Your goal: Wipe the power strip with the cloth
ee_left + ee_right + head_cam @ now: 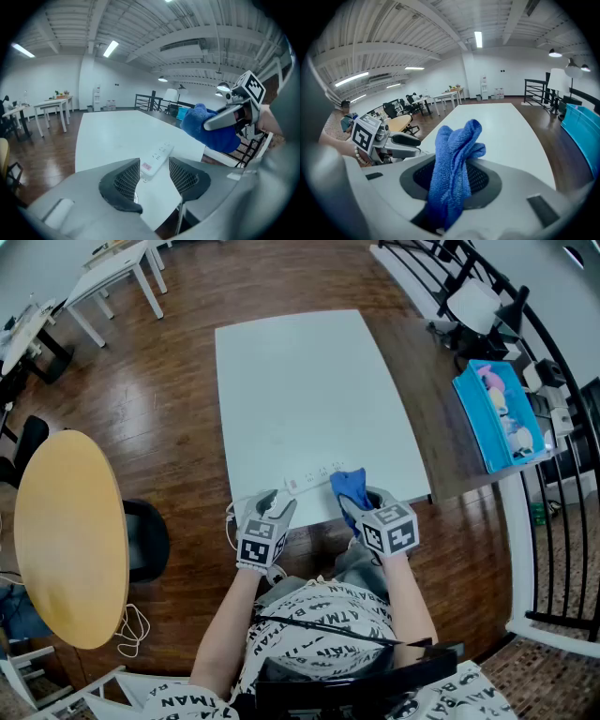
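Note:
A white power strip (314,474) lies near the front edge of the white table (309,381). In the left gripper view its near end (152,164) sits between the fingertips, and the pads stand apart from it. My left gripper (278,501) is open and points at the strip's left end. My right gripper (364,501) is shut on a blue cloth (349,487), which sticks up in folds from between the pads (454,173). The cloth (206,129) hangs just above the strip's right part. Whether it touches the strip I cannot tell.
A round yellow table (70,535) and a black chair (145,540) stand at my left. At the right are a blue bin (502,413) with small items and a black railing (562,474). White desks (117,268) stand at the far left.

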Demonstrator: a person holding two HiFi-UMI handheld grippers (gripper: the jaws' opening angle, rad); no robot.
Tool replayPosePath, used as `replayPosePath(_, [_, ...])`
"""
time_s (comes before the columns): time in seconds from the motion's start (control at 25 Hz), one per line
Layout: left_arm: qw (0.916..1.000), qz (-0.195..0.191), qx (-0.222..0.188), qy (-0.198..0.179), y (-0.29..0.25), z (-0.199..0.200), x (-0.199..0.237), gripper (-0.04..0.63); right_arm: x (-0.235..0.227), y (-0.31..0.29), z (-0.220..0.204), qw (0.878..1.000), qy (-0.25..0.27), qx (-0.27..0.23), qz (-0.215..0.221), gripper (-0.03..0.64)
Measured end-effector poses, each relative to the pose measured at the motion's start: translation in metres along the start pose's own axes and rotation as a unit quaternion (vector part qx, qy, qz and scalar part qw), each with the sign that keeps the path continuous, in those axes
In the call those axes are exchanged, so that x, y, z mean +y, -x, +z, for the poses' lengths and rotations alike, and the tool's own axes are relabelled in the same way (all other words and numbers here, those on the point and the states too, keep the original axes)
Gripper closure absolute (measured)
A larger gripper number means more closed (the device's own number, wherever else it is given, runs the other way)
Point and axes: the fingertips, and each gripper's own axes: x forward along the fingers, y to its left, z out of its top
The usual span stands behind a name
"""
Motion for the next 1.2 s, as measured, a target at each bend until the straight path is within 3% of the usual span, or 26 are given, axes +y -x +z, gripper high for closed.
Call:
replayPosePath(0.12, [0.9992, -0.003, 0.018, -0.035, -0.014, -0.001, 0.006, 0.387, -0.001, -0.007, 0.003, 1.0, 0.0, 0.001, 0.004, 0.48])
replayPosePath(0.24, [0.9957, -0.017, 0.045, -0.079, -0.03, -0.006, 0.006, 0.244, 0.0, -0.01, 0.004, 1.0, 0.0, 0.003, 0.007, 0.48])
replayPosePath(0.44, [0.9803, -0.036, 0.073, -0.18, -0.06, -0.015, 0.007, 0.251, -0.002, -0.012, 0.006, 1.0, -0.004, 0.005, 0.005, 0.48])
replayPosePath(0.6, [0.9658, -0.058, 0.1, -0.232, -0.083, -0.023, 0.011, 0.262, -0.005, -0.012, 0.004, 1.0, -0.012, 0.009, 0.0, 0.48])
replayPosePath(0.76, [0.9586, -0.079, 0.124, -0.244, -0.096, -0.029, 0.011, 0.262, -0.012, -0.01, -0.002, 1.0, -0.021, 0.015, -0.008, 0.48])
replayPosePath(1.0, [0.9543, -0.103, 0.151, -0.236, -0.104, -0.037, 0.012, 0.262, -0.022, -0.01, -0.002, 0.999, -0.026, 0.017, -0.014, 0.48])
replayPosePath(1.2, [0.9499, -0.123, 0.157, -0.24, -0.103, -0.038, 0.006, 0.301, -0.024, -0.011, -0.003, 0.999, -0.027, 0.018, -0.014, 0.48])
